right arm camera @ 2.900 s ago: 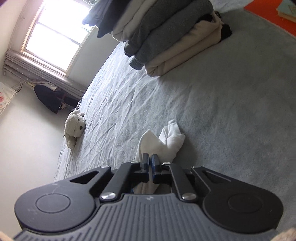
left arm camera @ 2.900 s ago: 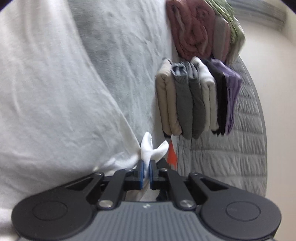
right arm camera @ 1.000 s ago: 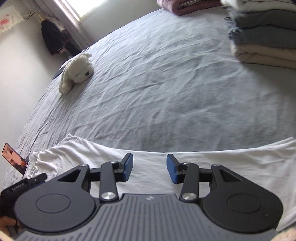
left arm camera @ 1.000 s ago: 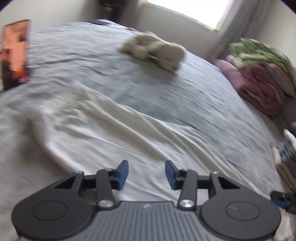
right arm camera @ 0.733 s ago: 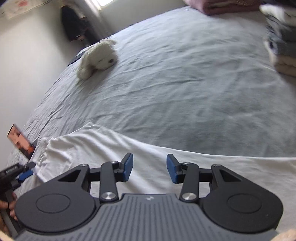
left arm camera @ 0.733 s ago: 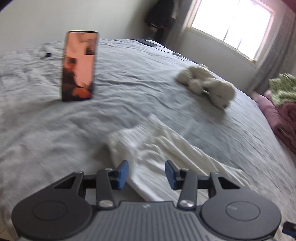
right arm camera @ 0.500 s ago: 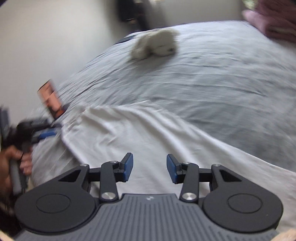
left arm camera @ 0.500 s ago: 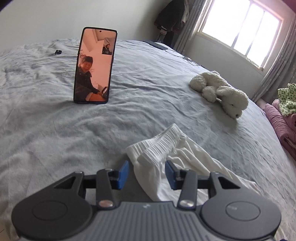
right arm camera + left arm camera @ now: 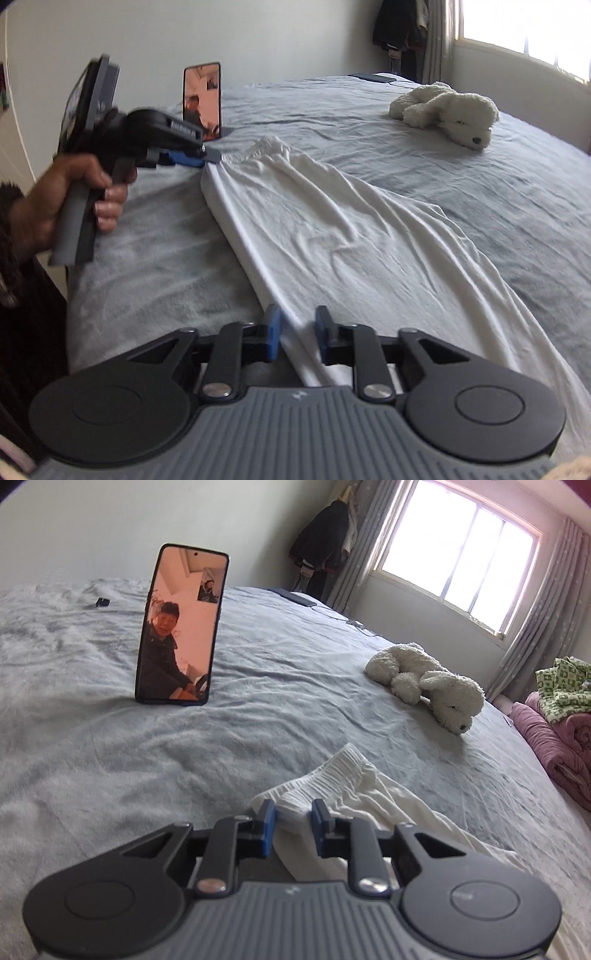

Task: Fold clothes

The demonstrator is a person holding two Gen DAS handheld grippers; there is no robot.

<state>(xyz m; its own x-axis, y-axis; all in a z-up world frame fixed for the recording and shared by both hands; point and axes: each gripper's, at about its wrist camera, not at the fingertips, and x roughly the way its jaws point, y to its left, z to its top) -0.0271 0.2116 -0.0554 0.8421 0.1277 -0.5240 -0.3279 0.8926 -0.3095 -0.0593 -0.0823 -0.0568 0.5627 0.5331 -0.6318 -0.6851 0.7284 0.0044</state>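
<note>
A home bedroom: a wide bed [image 9: 258, 709] under a grey sheet, a plush dog [image 9: 428, 681], a curtained window [image 9: 458, 550] at upper right.

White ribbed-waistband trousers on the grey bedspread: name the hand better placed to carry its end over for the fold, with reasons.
Left. The left gripper is closing around the white trousers' ribbed waistband, a free end. The right gripper is closing on the long side edge mid-length.

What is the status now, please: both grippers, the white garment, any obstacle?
Left gripper and right gripper closing on white garment's near edge. Garment spread on bed. Nothing in the way.
</note>
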